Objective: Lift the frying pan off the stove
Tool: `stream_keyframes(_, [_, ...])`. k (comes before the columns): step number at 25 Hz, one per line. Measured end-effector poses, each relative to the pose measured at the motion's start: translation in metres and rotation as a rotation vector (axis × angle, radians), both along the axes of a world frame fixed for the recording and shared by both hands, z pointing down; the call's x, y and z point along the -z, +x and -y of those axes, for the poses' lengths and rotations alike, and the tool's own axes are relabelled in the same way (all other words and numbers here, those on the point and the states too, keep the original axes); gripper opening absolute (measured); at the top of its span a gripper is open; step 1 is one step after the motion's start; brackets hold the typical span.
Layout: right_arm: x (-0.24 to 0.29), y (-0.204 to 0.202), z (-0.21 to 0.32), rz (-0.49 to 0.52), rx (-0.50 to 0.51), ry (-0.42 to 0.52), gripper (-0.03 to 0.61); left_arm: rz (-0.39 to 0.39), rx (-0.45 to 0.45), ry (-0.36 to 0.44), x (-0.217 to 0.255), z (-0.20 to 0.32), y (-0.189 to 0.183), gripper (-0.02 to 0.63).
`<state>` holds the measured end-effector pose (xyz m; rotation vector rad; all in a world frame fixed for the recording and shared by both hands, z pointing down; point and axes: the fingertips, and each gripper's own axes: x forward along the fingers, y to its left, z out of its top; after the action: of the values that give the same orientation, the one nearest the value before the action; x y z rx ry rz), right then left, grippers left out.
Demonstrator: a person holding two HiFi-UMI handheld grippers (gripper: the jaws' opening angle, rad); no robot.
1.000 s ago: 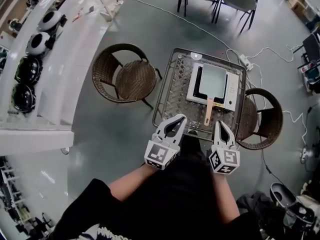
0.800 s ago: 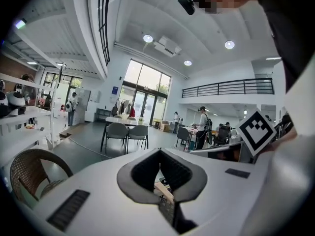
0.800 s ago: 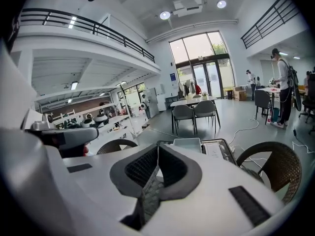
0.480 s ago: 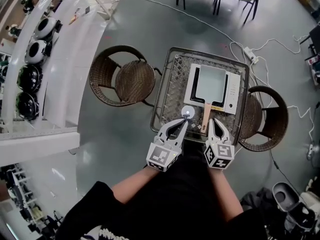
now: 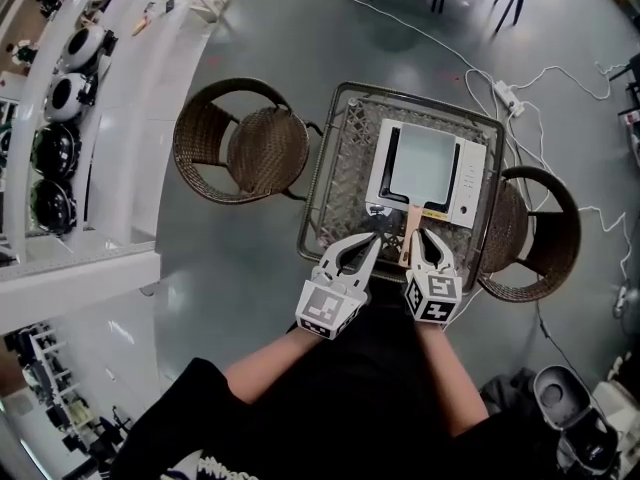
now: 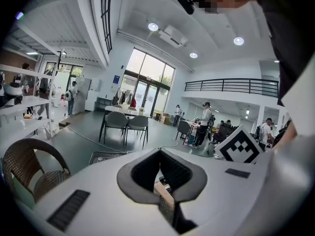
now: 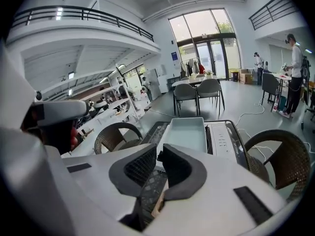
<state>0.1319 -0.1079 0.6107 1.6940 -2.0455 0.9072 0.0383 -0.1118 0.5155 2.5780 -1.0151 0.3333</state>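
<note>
A pale square frying pan (image 5: pixel 421 163) sits on a white stove (image 5: pixel 462 183) on the glass-topped table (image 5: pixel 335 183). Its wooden handle (image 5: pixel 411 230) points toward me. My right gripper (image 5: pixel 424 236) hovers just right of the handle's end, jaws shut with nothing between them. In the right gripper view the pan (image 7: pixel 186 134) and stove (image 7: pixel 222 139) lie straight ahead of the gripper (image 7: pixel 158 156), with the handle (image 7: pixel 157 208) below. My left gripper (image 5: pixel 373 238) is left of the handle, tips together, holding nothing. The left gripper view shows the gripper (image 6: pixel 161 154) with the handle (image 6: pixel 165 194) beneath it.
One wicker chair (image 5: pixel 240 148) stands left of the table and another (image 5: pixel 535 233) on its right. A power strip with cables (image 5: pixel 505 96) lies on the floor behind. A white counter with helmets (image 5: pixel 60 98) runs along the far left.
Both grippers have moved forward from my body over the table's near edge. The right one now lies beside the pan handle's end. Jaws look unchanged.
</note>
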Motion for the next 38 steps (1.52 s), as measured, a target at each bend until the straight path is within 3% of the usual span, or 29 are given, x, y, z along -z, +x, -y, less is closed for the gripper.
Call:
stream_keyframes(2, [-0.012, 0.003, 0.001, 0.025, -0.017, -0.034, 0.039, 0.002, 0.005, -0.009, -0.003, 0.002, 0.0, 0.014])
stream_keyframes(5, [-0.028, 0.006, 0.005, 0.046, -0.027, -0.085, 0.133, 0.001, 0.0, -0.033, -0.006, 0.005, 0.002, 0.014])
stream_keyframes(10, [-0.06, 0.015, 0.011, 0.027, -0.046, -0.151, 0.166, 0.001, -0.016, -0.059, -0.014, 0.008, 0.01, 0.014])
stream_keyframes(15, [-0.097, 0.017, 0.014, 0.085, -0.07, -0.221, 0.202, 0.011, -0.007, -0.071, -0.018, 0.015, 0.011, 0.014])
stream_keyframes(24, [-0.135, 0.014, 0.018, 0.174, -0.126, -0.332, 0.236, 0.027, 0.008, -0.102, -0.028, 0.024, 0.013, 0.014])
stream_keyframes(38, [-0.166, 0.009, 0.033, 0.169, -0.122, -0.439, 0.253, 0.042, 0.04, -0.13, -0.04, 0.032, 0.006, 0.014])
